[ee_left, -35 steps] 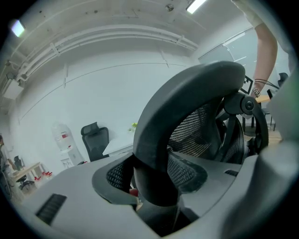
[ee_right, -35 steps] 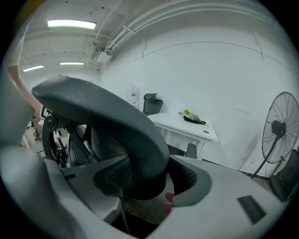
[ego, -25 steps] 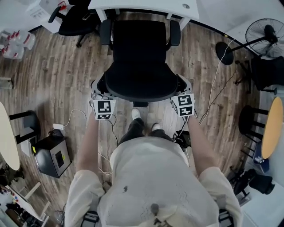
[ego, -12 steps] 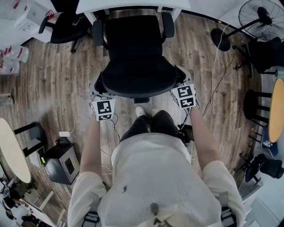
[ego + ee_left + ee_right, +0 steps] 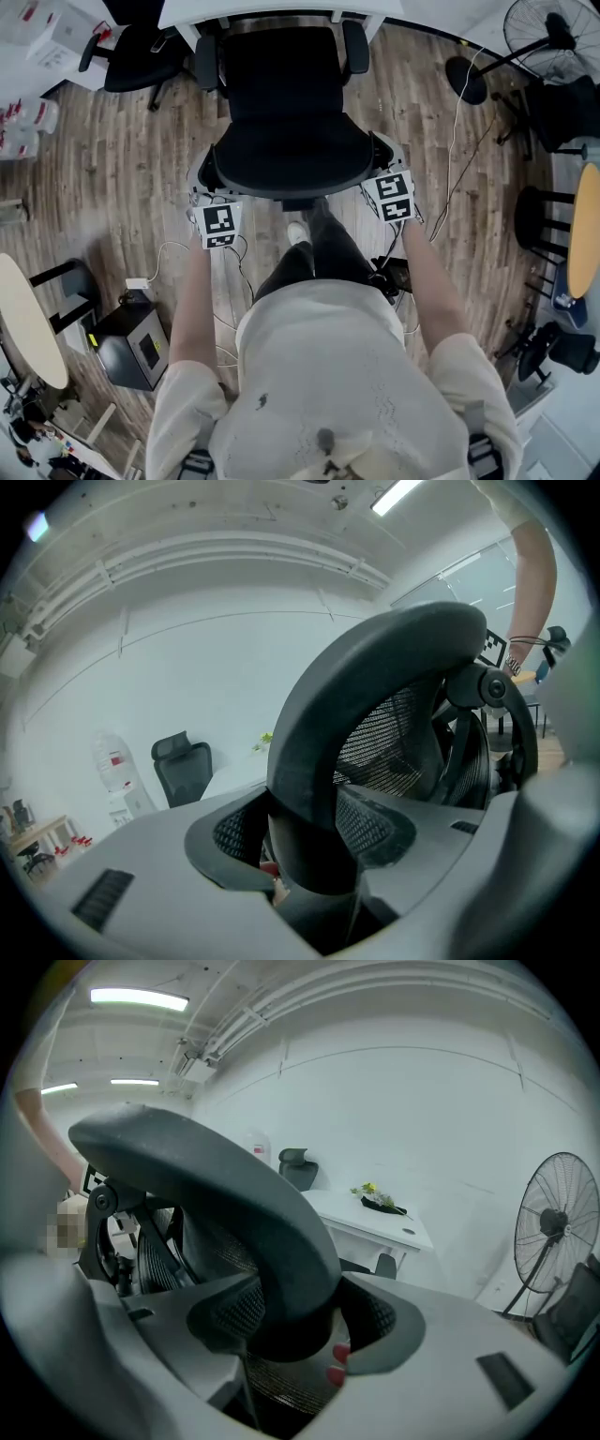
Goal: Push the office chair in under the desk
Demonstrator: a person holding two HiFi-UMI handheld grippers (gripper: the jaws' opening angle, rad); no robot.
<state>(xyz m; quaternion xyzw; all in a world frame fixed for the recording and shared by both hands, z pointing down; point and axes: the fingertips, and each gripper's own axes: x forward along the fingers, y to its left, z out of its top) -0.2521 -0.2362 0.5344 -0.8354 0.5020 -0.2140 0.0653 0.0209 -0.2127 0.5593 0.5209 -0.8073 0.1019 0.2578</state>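
Wood-plank floor point(image 5: 122, 141) seen from above, with a white desk point(image 5: 272, 9) at the far edge; a black mesh office chair point(image 5: 286, 122) faces the desk, its armrests level with the desk's front edge and most of the seat out on the floor; left tongs point(image 5: 305, 841) closed on the left side of the chair's curved backrest rim point(image 5: 375, 667); right tongs point(image 5: 291, 1321) closed on the right side (pads pressed against the rim in both gripper views); person standing directly behind the backrest.
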